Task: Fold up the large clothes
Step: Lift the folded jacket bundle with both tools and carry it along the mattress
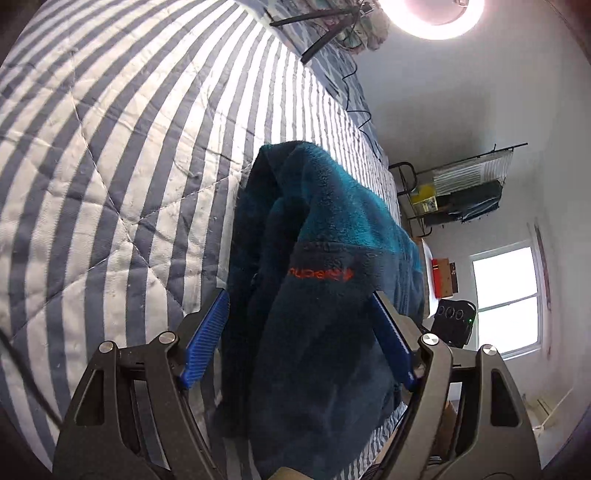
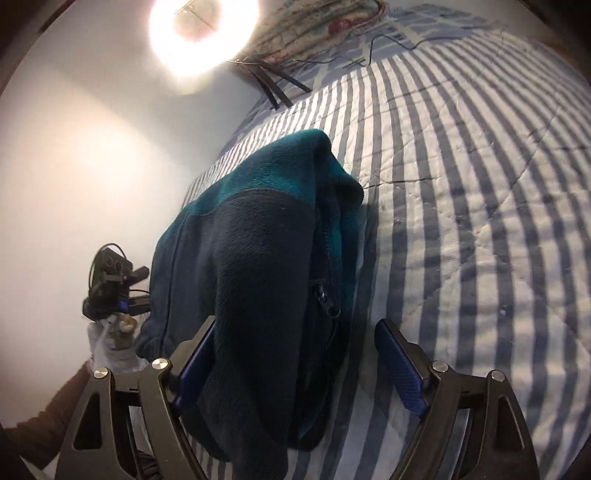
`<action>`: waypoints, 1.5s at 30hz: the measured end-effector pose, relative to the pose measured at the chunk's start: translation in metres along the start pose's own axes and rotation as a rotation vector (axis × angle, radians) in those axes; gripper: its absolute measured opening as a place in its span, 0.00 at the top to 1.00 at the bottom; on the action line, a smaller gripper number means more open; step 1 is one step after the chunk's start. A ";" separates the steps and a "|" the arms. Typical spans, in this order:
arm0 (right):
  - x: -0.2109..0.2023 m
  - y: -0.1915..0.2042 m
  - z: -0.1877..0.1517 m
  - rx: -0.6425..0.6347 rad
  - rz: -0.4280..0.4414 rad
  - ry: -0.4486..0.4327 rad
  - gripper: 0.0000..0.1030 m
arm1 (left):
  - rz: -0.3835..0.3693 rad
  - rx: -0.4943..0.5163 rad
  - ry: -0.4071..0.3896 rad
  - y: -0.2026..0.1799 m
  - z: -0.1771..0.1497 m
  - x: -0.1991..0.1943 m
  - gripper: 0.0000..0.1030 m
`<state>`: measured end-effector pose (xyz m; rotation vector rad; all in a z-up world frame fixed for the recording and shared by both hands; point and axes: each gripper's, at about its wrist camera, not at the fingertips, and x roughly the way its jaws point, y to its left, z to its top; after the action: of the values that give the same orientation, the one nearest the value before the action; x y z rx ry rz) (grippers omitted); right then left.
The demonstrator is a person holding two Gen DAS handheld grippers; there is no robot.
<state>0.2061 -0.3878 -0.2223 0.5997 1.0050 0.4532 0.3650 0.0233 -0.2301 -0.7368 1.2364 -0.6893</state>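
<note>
A navy and teal fleece jacket (image 1: 325,229) with an orange logo lies bunched in a long heap on the striped quilt (image 1: 110,166), near the bed's edge. My left gripper (image 1: 299,292) stands open, its blue pads (image 1: 207,339) on either side of the jacket's near end without squeezing it. In the right wrist view the jacket (image 2: 258,240) shows its zipper. My right gripper (image 2: 297,321) is open around that end; the right pad (image 2: 399,365) is clear of the cloth and over the quilt (image 2: 461,221). The left gripper (image 2: 110,284), held in a hand, shows beyond the jacket.
A bright ring light (image 1: 432,14) on tripod legs (image 1: 317,40) stands at the bed's far end, with a black cable (image 1: 354,96) and floral bedding (image 2: 314,26). Off the bed are a metal rack (image 1: 454,192), a window (image 1: 506,299) and white walls.
</note>
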 end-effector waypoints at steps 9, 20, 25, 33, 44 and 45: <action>0.009 -0.009 0.010 0.036 0.096 -0.008 0.17 | 0.015 -0.002 0.006 0.001 0.000 0.024 0.23; 0.017 0.000 0.014 0.023 0.071 0.016 0.46 | 0.126 0.075 0.003 -0.024 -0.002 0.039 0.50; 0.009 0.021 0.017 -0.040 -0.034 -0.004 0.58 | 0.272 0.193 -0.036 -0.056 -0.007 0.043 0.61; -0.001 0.071 0.017 -0.158 -0.218 -0.010 0.69 | 0.360 0.274 -0.096 -0.098 -0.027 0.041 0.71; -0.039 0.107 -0.006 -0.275 -0.330 -0.018 0.73 | 0.397 0.387 -0.124 -0.147 -0.078 0.030 0.75; -0.044 0.107 -0.009 -0.281 -0.335 -0.022 0.73 | 0.400 0.404 -0.126 -0.153 -0.082 0.033 0.75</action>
<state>0.1690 -0.3318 -0.1278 0.1779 0.9774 0.2820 0.2816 -0.1032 -0.1399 -0.1856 1.0430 -0.5277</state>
